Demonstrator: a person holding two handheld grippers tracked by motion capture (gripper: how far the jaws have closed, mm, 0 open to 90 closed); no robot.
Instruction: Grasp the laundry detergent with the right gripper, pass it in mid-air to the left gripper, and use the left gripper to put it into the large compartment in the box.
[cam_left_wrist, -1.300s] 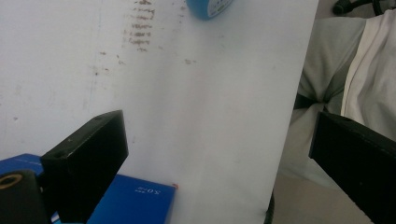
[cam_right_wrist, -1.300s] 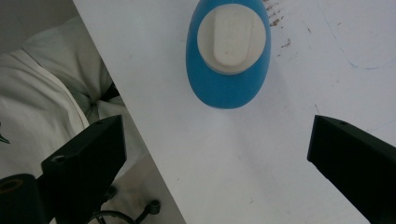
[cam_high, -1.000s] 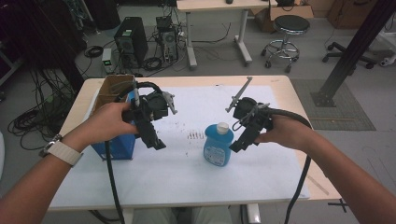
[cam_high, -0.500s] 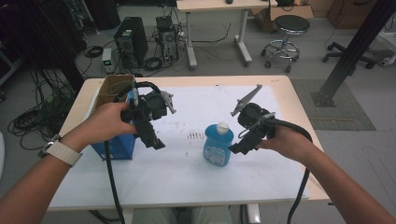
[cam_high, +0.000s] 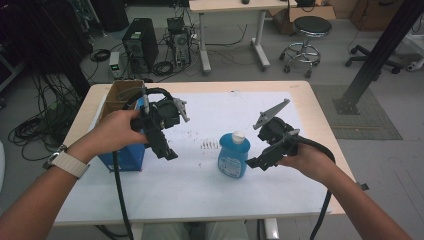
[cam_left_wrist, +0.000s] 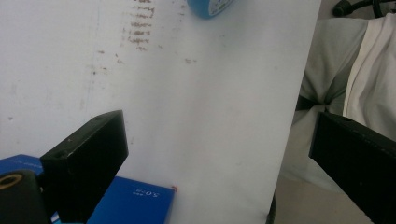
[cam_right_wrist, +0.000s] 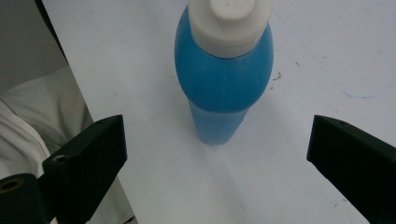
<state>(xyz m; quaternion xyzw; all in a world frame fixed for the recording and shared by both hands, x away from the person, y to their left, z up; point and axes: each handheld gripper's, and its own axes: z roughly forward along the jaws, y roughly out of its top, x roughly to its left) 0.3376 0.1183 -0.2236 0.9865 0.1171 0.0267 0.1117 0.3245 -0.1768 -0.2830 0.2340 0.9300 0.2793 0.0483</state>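
A blue bottle (cam_high: 233, 156) with a white cap (cam_high: 238, 135) stands upright on the white sheet near the table's middle. My right gripper (cam_high: 256, 163) sits just to its right, jaws wide open and apart from it. In the right gripper view the bottle (cam_right_wrist: 224, 79) stands ahead of the open gripper (cam_right_wrist: 219, 154), nothing between the jaws. My left gripper (cam_high: 167, 151) hovers open over the sheet, beside a blue box (cam_high: 123, 157). The left gripper view has the open gripper (cam_left_wrist: 219, 154), a corner of the blue box (cam_left_wrist: 135, 203) and the bottle's base (cam_left_wrist: 210, 5).
A brown cardboard box (cam_high: 118, 95) stands at the table's left edge behind the blue box. Dark smudges (cam_high: 209, 145) mark the white sheet (cam_high: 220, 195). The table's near edge and the person's clothing (cam_left_wrist: 336, 60) lie close to both grippers.
My right gripper has drawn back from the bottle, moving down and toward the near right. The bottle stays upright in place. The left gripper has hardly moved.
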